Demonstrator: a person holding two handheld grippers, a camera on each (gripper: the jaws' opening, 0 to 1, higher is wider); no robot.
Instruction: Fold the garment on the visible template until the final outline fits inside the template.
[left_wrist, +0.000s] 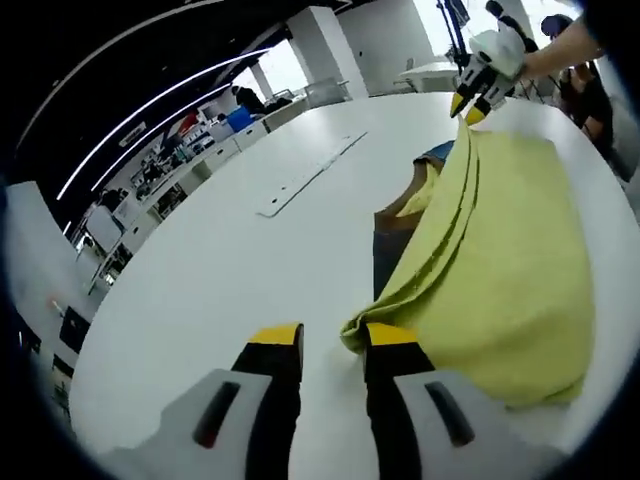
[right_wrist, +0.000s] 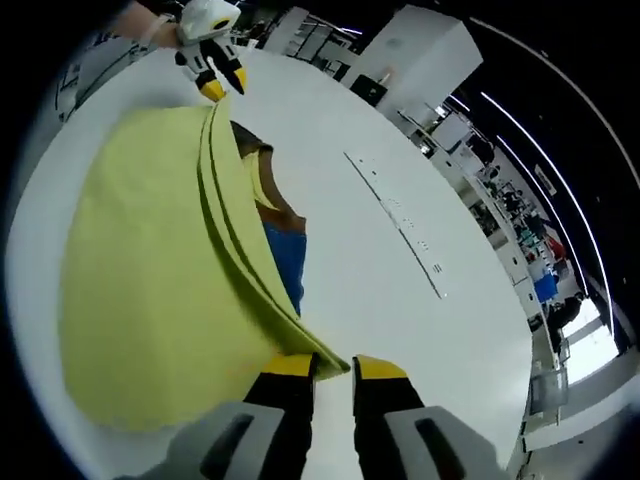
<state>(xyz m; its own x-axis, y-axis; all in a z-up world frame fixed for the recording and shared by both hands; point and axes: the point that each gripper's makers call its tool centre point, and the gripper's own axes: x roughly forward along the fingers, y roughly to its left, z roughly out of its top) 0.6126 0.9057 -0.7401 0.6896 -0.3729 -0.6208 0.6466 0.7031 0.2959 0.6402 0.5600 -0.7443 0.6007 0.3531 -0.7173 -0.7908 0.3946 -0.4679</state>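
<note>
Mid-fold, both the left gripper (left_wrist: 332, 338) and right gripper (right_wrist: 330, 368) pinch opposite corners of the soft yellow-green cloth garment (left_wrist: 500, 290) on the white surface (left_wrist: 210, 290), probably ready to carry its lifted edge across.

We see the garment (left_wrist: 500, 290) lying on the surface (left_wrist: 200, 290), folded edge raised between both grippers. In the left gripper view, the left gripper (left_wrist: 333, 340) sits at the near corner of that edge and the right gripper (left_wrist: 470, 105) at the far corner. The template (left_wrist: 395, 225) lies under the garment, sticking out on its left. A strip (left_wrist: 310, 175) lies further left on the surface, well apart. In the right gripper view, the right gripper (right_wrist: 331, 366) is at the near corner and the left gripper (right_wrist: 222, 88) at the far corner.
</note>
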